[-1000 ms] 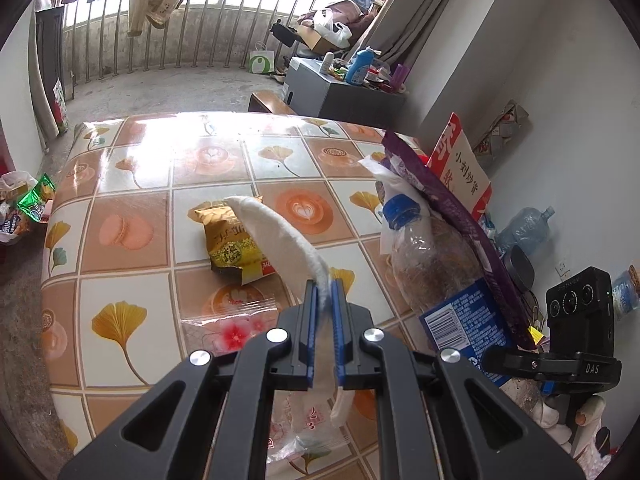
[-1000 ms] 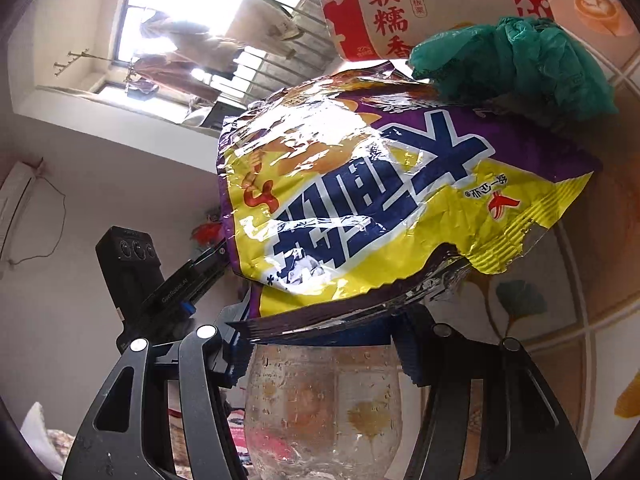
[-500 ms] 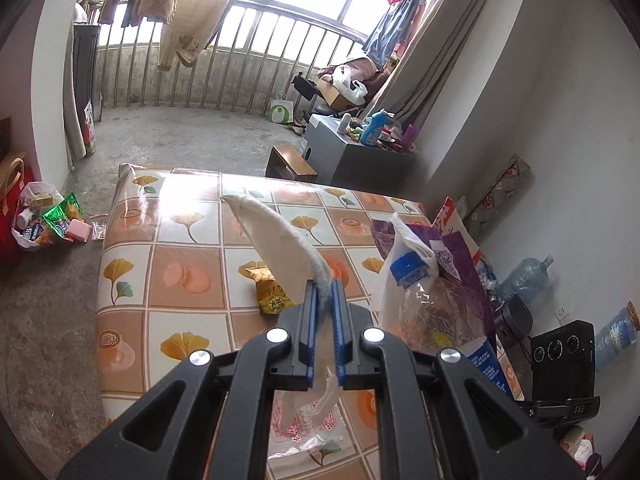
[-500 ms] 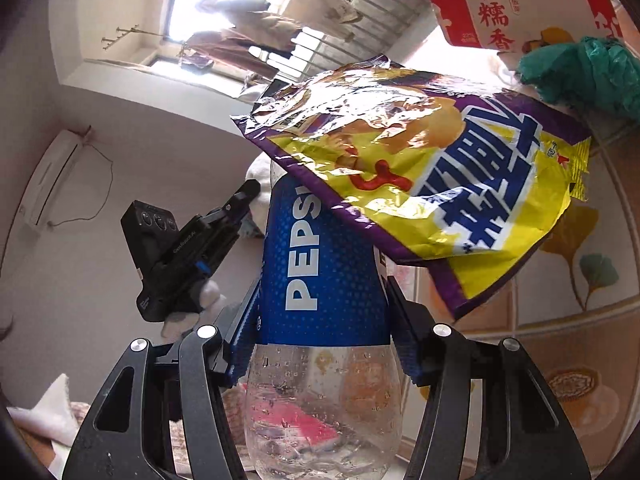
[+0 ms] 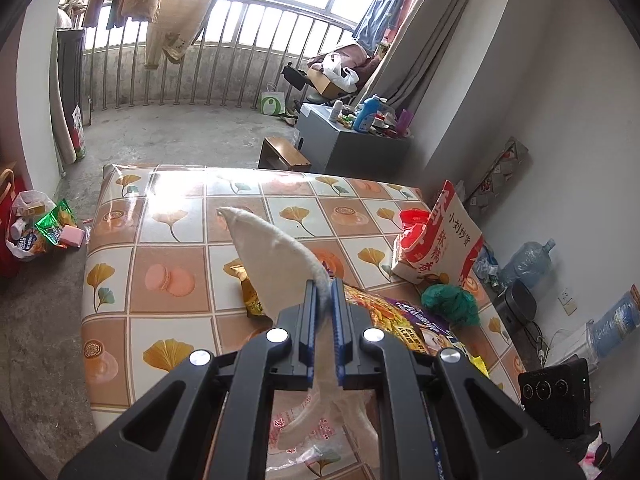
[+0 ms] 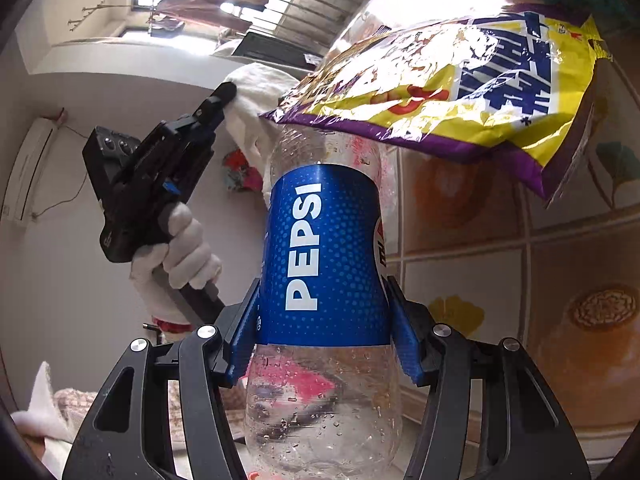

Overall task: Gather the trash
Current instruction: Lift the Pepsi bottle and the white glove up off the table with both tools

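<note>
Change: since a second before, left view rose and took in more floor and balcony; chip bag [image 6: 460, 84] slid off the bottle [image 6: 324, 240], baring the Pepsi label; the bottle no longer showed beside the table in left view.
Left gripper [image 5: 323, 288]: jaws nearly together, clamped on white bag [image 5: 272, 252]; bag edge stuck up and forward past the tips, the rest hung below between the jaws.
Left gripper, right view [image 6: 224, 94]: held by gloved hand [image 6: 180, 256], tips pinching the white bag [image 6: 256, 88] above and left of the bottle.
Right gripper [image 6: 324, 320]: jaws wide apart, blue pads pressed on both sides of the bottle at the label's lower edge.
Bottle: clear plastic, droplets inside, pointed away from camera; its far end met the underside of the chip bag, cap hidden.
Chip bag: yellow and purple, tilted over the bottle top in right view; in left view [image 5: 404, 316] just right of the left gripper's tips, over the table [image 5: 168, 240].
Table: tiled-pattern cover with leaf prints.
Other trash on table: small yellow wrapper [image 5: 244, 284] partly behind the white bag; red-and-white packet [image 5: 444, 240] standing at right edge; green wad [image 5: 452, 304] in front of it.
Floor: trash pile [image 5: 40, 228] left of table, well apart.
</note>
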Demonstrator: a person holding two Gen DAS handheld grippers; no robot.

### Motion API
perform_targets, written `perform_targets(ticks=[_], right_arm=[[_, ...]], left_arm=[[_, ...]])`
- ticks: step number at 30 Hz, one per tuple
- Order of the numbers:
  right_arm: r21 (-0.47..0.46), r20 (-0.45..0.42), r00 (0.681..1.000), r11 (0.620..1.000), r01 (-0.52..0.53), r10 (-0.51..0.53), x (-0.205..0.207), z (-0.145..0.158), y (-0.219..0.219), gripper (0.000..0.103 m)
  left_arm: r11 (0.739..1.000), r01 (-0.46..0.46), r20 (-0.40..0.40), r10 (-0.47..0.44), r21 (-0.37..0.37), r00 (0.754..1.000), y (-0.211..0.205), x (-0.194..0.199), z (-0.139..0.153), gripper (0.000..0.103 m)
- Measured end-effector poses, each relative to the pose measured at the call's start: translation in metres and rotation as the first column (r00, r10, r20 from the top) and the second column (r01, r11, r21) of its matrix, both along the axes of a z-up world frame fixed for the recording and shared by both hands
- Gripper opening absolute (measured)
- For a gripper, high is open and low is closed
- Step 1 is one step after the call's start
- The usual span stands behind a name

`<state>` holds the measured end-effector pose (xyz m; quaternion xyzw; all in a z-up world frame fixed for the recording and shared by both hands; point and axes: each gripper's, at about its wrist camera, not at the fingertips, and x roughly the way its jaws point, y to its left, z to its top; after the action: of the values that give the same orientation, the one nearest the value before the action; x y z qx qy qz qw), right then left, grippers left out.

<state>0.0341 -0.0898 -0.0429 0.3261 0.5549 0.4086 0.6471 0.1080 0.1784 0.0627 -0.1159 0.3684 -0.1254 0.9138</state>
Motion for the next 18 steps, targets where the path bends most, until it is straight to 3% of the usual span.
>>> perform_targets(ticks=[6,11,18], right_arm=[[0.011,-0.02,0.997,0.998,-0.069,0.07,-0.001,-0.007,0.01,0.055],[0.06,0.035,0.995,0.994,-0.093,0.091,0.003,0.0,0.013,0.055],[0.121,0.117,0.993,0.992,-0.017,0.002,0.003,0.0,-0.033,0.055]], left_arm=[[0.999,-0.028,0.0,0.028,0.023,1.0,0.008,0.011,-0.004,0.007],[0.996,-0.081,0.04,0.079,0.041,0.996,0.024,0.003,0.011,0.007],[0.989,-0.144,0.032,0.144,0.028,0.989,0.048,-0.004,0.015,0.007]])
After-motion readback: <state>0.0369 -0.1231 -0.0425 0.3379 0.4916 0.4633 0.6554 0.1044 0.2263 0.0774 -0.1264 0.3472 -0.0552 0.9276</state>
